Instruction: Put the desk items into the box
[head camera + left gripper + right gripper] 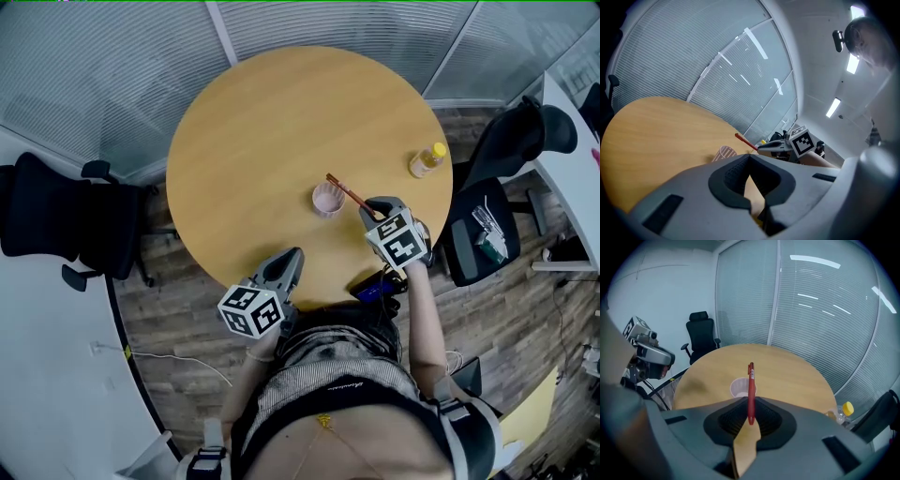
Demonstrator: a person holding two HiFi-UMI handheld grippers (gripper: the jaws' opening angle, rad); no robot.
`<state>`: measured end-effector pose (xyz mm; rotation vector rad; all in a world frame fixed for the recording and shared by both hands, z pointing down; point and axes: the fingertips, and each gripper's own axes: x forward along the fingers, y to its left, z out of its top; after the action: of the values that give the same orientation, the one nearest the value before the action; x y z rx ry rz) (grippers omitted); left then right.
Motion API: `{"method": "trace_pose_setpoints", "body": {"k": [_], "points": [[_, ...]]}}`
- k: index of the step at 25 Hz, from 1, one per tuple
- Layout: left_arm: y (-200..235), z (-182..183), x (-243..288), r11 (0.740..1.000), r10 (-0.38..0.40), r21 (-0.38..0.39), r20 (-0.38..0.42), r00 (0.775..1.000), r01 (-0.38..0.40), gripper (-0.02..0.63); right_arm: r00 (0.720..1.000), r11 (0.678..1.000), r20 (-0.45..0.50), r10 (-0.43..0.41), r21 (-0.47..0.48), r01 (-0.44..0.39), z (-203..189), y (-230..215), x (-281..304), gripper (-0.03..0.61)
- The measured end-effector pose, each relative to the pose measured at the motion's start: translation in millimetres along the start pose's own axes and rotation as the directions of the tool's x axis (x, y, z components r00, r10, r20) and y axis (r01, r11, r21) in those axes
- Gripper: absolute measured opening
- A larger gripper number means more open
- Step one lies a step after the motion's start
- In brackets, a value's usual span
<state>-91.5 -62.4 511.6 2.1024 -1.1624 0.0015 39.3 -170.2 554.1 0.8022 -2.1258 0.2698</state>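
Round wooden table [262, 131], black office chairs [66, 220]

Even cool light; ceiling strips [833, 107] glare; gripper views fisheye, corners dark; edges perhaps soft.

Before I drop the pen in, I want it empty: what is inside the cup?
From the head view the cup looks empty inside. The pen in the right gripper covers a sliver of its rim.

Pen-over-cup moment, seen from above

The right gripper [374, 208] is pinching a red pen [347, 193], and the pen's far end pokes over the rim of a pale cup [327, 200] on the round table [262, 131]. A yellow-capped bottle [427, 160] sits near the right edge. The left gripper [291, 258] hangs over the near edge.
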Motion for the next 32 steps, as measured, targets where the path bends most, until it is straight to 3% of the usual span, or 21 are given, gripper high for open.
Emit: {"method": "trace_pose_setpoints", "body": {"k": [17, 32], "points": [[8.0, -6.9, -8.7, 0.999, 0.023, -0.032, 0.013, 1.000, -0.022, 0.002, 0.984, 0.998, -0.168, 0.052, -0.014, -0.055, -26.6, 18.1, 28.2, 0.060], [24.8, -3.0, -14.1, 0.997, 0.058, -0.056, 0.026, 0.998, -0.057, 0.002, 0.962, 0.987, -0.268, 0.056, -0.133, -0.094, -22.7, 26.2, 49.8, 0.060]]}}
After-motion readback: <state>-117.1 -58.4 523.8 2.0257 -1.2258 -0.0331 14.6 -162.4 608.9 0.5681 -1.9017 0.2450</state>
